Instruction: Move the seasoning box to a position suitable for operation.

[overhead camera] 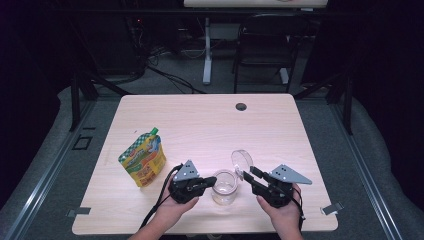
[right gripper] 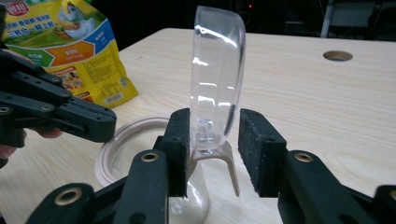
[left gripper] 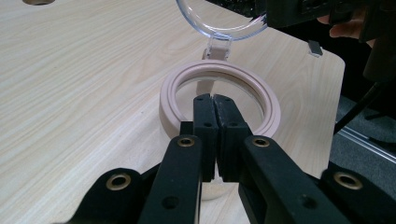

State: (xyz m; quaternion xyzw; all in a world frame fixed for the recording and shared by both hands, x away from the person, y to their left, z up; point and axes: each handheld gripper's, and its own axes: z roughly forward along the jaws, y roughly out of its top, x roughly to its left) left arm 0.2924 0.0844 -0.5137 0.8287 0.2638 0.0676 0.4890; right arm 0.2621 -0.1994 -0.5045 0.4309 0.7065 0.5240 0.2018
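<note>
we see the left gripper (left gripper: 212,100) with jaws pressed together on the near rim of the jar (overhead camera: 223,186), pinching its pinkish collar (left gripper: 168,93). the jar stands on the table (overhead camera: 200,120) near the front edge, between the two grippers. the right gripper (right gripper: 212,140) has jaws partly apart, straddling the clear hinged lid (right gripper: 217,79), which stands upright; one pad looks to touch the lid, the other stands clear of it. the yellow pouch (overhead camera: 143,159) sits to the left, apart from the jar. the lid's top is cut off in the left gripper view. the jar's body is mostly hidden behind the jaws in both gripper views.
</note>
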